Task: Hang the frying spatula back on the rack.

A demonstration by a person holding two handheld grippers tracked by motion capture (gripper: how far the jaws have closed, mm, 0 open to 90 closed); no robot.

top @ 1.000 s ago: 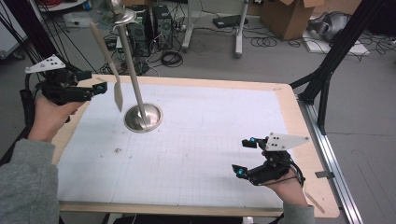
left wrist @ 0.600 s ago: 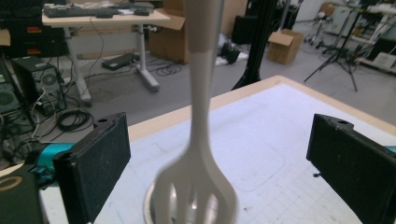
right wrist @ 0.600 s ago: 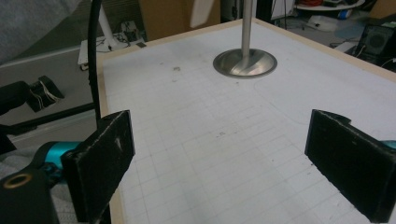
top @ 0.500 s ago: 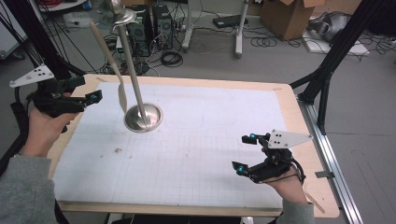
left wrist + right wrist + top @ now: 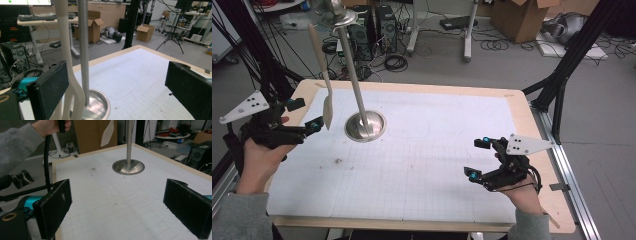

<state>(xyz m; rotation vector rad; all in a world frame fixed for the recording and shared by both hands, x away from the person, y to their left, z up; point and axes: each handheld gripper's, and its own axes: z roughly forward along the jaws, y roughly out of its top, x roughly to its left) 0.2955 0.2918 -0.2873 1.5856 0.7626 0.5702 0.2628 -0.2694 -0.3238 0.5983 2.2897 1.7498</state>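
- The table [image 5: 532,130] is a pale wooden board with a white gridded mat [image 5: 427,160] over most of it; a bare wood border runs round all four sides.
- The mat's middle and its 3 o'clock half lie open, with wide room between the two grippers.
- A small dark smudge [image 5: 337,161] marks the mat at about 8 o'clock from the stand.
- The stand [image 5: 365,125], a round steel base with a thin steel pole rising from it, sits at about 10 o'clock on the mat, near the far left corner.
- The spatula [image 5: 326,95] is cream-white, long and slim with a flat slotted blade; it hangs blade down from the top of the stand, just at 9 o'clock of the pole, its tip clear of the mat.
- The left gripper [image 5: 304,114] hovers over the table's 9 o'clock edge, right beside the blade. Its jaws have just been opening and stand wide apart; in the left gripper view the spatula [image 5: 72,82] passes just inside the left pad without being pinched.
- The right gripper [image 5: 479,159] sits at about 4 o'clock, near the near right corner, well apart from the stand. Its jaws gape, nothing between them.
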